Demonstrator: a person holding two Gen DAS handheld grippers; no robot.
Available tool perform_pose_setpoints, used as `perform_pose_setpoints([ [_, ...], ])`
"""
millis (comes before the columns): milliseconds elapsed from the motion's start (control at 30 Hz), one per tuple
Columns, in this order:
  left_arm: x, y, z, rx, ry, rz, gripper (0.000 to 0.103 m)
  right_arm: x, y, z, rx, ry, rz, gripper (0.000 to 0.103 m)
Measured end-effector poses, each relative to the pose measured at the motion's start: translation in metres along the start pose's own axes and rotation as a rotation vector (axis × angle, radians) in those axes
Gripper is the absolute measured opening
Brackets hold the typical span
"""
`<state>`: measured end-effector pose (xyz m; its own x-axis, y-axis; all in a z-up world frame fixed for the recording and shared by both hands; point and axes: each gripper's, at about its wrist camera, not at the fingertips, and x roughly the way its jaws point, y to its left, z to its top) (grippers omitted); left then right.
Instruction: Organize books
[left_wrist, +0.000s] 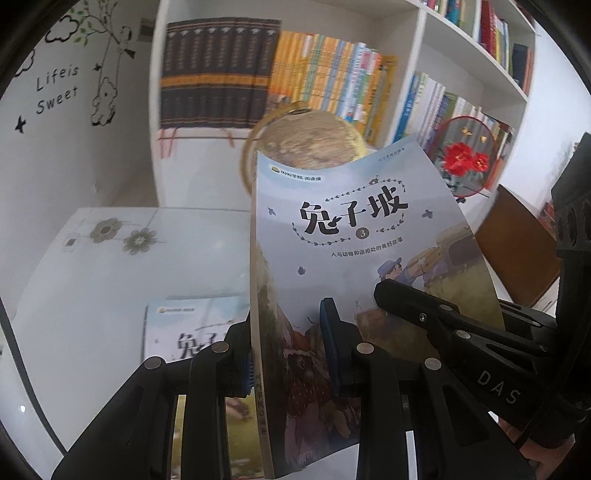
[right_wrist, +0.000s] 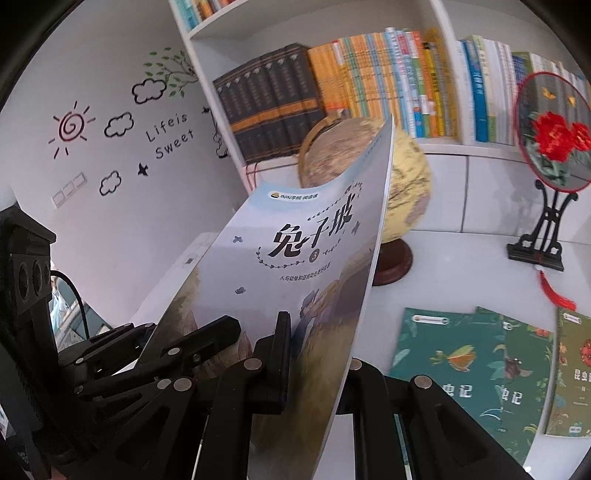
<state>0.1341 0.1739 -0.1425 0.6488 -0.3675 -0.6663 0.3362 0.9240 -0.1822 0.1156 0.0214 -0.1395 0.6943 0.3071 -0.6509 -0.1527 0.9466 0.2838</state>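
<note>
Right claw (right_wrist: 314, 354) view alone shows green books (right_wrist: 458, 365).

We see a globe (right_wrist: 402, 177) near the table's back edge, an embroidered fan (right_wrist: 554, 129) on its stand at right.

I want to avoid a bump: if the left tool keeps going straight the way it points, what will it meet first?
Probably the globe. The left tool grips the book, whose top edge leads the way and overlaps the globe, which stands before the bookshelf. Depth is unclear, so how near it is I cannot tell.
</note>
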Motion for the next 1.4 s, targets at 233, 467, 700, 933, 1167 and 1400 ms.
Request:
perform_pose_setpoints([
  [233, 0.005, 0.029, -0.016, -0.036, 0.033, 0.03, 0.025, 0.031, 0.025, -0.006, -0.013, 0.071, 0.004, 0.011],
  [467, 0.011, 0.053, -0.037, -0.071, 0.087, 0.068, 0.025, 0.059, 0.042, -0.023, -0.007, 0.143, 0.027, 0.012],
  [700, 0.021, 0.071, -0.058, -0.103, 0.145, 0.087, 0.025, 0.086, 0.054, -0.042, 0.001, 0.225, 0.025, 0.013],
  [933, 0.027, 0.082, -0.07, -0.096, 0.171, 0.121, 0.025, 0.107, 0.055, -0.059, 0.032, 0.273, 0.059, 0.014],
  [1167, 0.033, 0.102, -0.08, -0.133, 0.199, 0.141, 0.025, 0.127, 0.059, -0.07, 0.039, 0.296, 0.085, 0.015],
  [1400, 0.034, 0.114, -0.082, -0.181, 0.214, 0.145, 0.031, 0.139, 0.058, -0.076, 0.052, 0.321, 0.056, 0.031],
])
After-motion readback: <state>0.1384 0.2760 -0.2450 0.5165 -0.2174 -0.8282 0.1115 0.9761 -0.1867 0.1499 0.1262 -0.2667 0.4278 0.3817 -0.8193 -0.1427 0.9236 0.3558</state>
